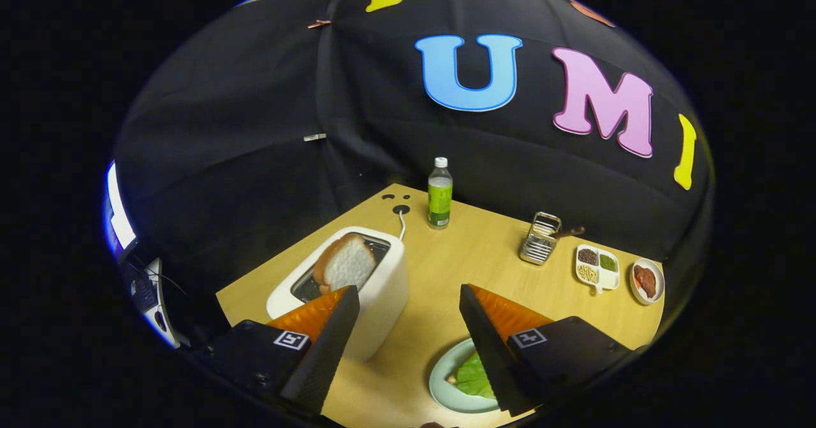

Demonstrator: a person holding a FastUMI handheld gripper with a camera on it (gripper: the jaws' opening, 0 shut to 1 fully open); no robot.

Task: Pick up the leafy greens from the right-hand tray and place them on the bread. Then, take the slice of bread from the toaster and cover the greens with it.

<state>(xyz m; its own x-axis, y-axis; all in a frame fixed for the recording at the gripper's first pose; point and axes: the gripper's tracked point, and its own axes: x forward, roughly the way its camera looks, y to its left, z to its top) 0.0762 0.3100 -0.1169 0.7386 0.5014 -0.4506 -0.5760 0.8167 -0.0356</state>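
Observation:
My gripper (pixel 408 297) is open, with nothing between its fingers, raised above the wooden table (pixel 472 256). A white toaster (pixel 376 287) stands just ahead of the left finger (pixel 331 339), and a slice of bread (pixel 344 263) sticks up from its slot. A pale green plate (pixel 446 386) lies below, by the right finger (pixel 488 345). On it are leafy greens (pixel 473 376) lying over bread whose edge (pixel 451 379) just shows; the right finger hides part of them.
Beyond the fingers a green-labelled bottle (pixel 440 193) stands near the table's far corner. To the right are a small metal rack (pixel 540 238), a divided white dish of seeds (pixel 597 266) and a small plate with meat (pixel 646 280). A monitor (pixel 121 221) glows off the table's left.

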